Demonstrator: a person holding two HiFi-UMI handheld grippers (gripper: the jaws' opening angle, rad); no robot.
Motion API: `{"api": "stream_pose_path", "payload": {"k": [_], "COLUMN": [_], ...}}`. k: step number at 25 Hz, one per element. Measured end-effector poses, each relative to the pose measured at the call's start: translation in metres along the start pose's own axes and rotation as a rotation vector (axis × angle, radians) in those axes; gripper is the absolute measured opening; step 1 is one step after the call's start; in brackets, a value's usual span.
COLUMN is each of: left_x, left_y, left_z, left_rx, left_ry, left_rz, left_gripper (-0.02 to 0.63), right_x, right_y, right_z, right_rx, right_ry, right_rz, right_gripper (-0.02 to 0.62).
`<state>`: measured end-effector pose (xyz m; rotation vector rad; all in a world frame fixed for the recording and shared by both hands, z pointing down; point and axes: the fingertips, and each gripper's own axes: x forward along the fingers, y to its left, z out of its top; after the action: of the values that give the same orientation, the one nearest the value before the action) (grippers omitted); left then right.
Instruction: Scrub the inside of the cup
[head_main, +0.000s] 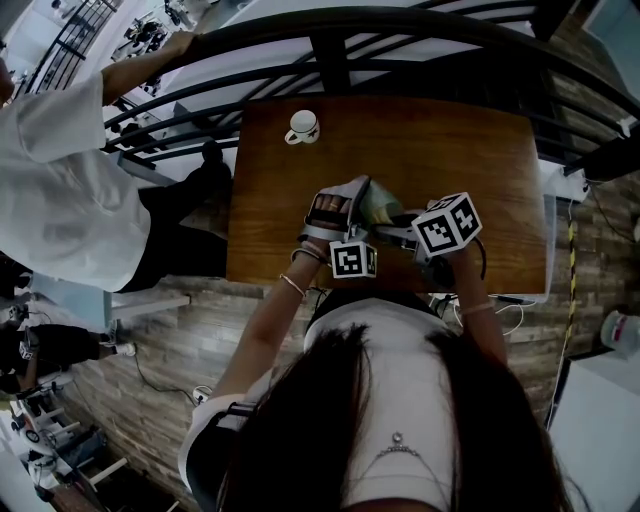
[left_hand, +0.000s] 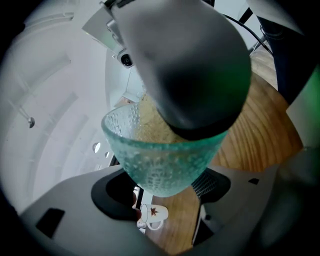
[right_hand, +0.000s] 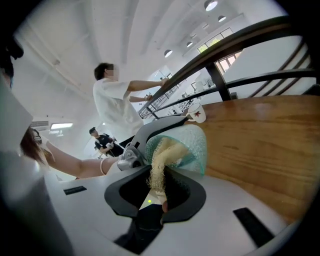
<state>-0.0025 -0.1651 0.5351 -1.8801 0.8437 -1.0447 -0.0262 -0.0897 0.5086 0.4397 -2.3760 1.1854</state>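
I am gripping the cup (left_hand: 162, 165) in the left hand-held gripper (left_hand: 167, 186), whose jaws are clamping the narrow lower part of the bowl from both sides. The cup is hanging in the air above the near edge of the worktop (head_main: 450, 150), between the two tools, and is not resting on the wood. The right hand-held gripper (right_hand: 158, 181) is clenching a pale, fibrous scrubber (right_hand: 161, 160) at one end, and the free end is reaching in through the cup's mouth. The cup is pebbled greenish glass, so I am treating it as stiff, brittle and fairly light. Given the tapered wall, I am also expecting it to slip forward out of the pads. I am therefore judging the present hold, low on the bowl near the base, to be the correct one, with firm but not crushing pressure and no load on the thin rim. The scrubber is looking soft and floppy, so it is best taken short, close to the working end. The cup is lying tipped on its side, its long axis running roughly left to right along the near edge of the worktop. Its base is sitting to the left in the jaws and its mouth is opening to the right, toward the scrubber. A white mug (head_main: 302, 127) is standing at the far side of the worktop, well apart.
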Motion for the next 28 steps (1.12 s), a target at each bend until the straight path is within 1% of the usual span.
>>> {"api": "stream_pose_path", "payload": {"k": [3, 12, 18, 20, 23, 28], "left_x": [0.001, 0.001, 0.002, 0.001, 0.001, 0.001], "left_y": [0.001, 0.005, 0.007, 0.008, 0.012, 0.015], "left_z": [0.004, 0.002, 0.002, 0.002, 0.002, 0.003], "left_rx": [0.005, -0.043, -0.060, -0.073, -0.094, -0.112], "left_ry": [-0.014, -0.021, -0.021, -0.023, -0.029, -0.043], "left_rz": [-0.010, 0.008, 0.019, 0.025, 0.034, 0.041], "left_gripper": [0.337, 0.337, 0.337, 0.337, 0.336, 0.336], "right_x": [-0.004, -0.008, -0.015, -0.019, -0.022, -0.026], "right_y": [0.002, 0.008, 0.010, 0.009, 0.011, 0.011], "right_z": [0.005, 0.020, 0.028, 0.031, 0.038, 0.045], "right_rx": [0.036, 0.150, 0.232, 0.276, 0.349, 0.392], "right_ry": [-0.040, -0.174, -0.248, -0.281, -0.334, -0.393], "right_rz": [0.046, 0.173, 0.247, 0.272, 0.334, 0.396], "right_gripper": [0.080, 0.078, 0.078, 0.078, 0.078, 0.078]}}
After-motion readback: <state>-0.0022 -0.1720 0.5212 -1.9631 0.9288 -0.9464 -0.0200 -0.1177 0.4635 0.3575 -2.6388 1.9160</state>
